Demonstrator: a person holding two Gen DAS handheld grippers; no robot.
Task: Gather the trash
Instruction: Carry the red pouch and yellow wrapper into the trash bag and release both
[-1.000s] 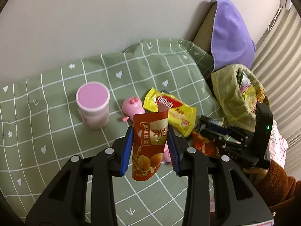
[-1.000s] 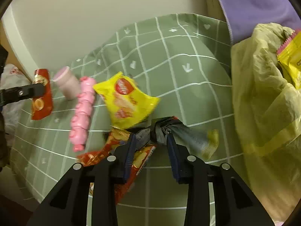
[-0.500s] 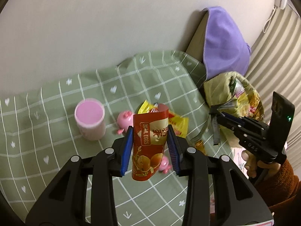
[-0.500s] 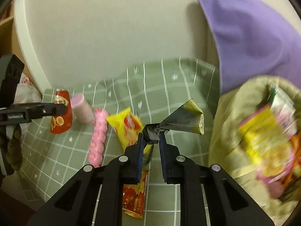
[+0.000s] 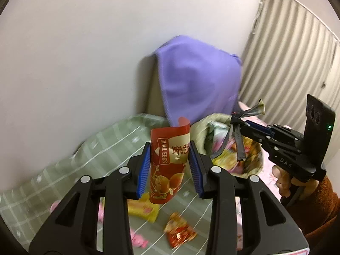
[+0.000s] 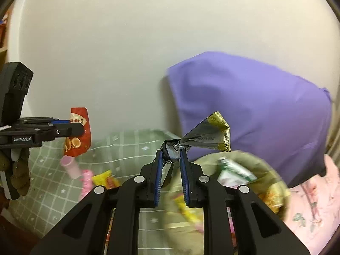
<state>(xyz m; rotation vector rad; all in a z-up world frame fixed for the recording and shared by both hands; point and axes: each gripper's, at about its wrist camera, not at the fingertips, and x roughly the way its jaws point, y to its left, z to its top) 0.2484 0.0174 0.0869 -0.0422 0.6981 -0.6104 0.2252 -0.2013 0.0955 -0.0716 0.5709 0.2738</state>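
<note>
Right wrist view: the right tool point(image 6: 171, 156) pinches a twisted dark wrapper point(image 6: 204, 138) above the open trash bag point(image 6: 274, 176); the left tool point(image 5: 170, 159) clamps a red snack packet point(image 5: 169, 161). Best to centre each over the bag's mouth before letting go.

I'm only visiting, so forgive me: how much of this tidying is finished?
Partly done. The yellow-green trash bag already holds several wrappers. In hand: the left tool grips a red quail-egg packet, the right tool a twisted dark wrapper. Left on the cloth: a yellow packet, red wrapper, pink items.
</note>
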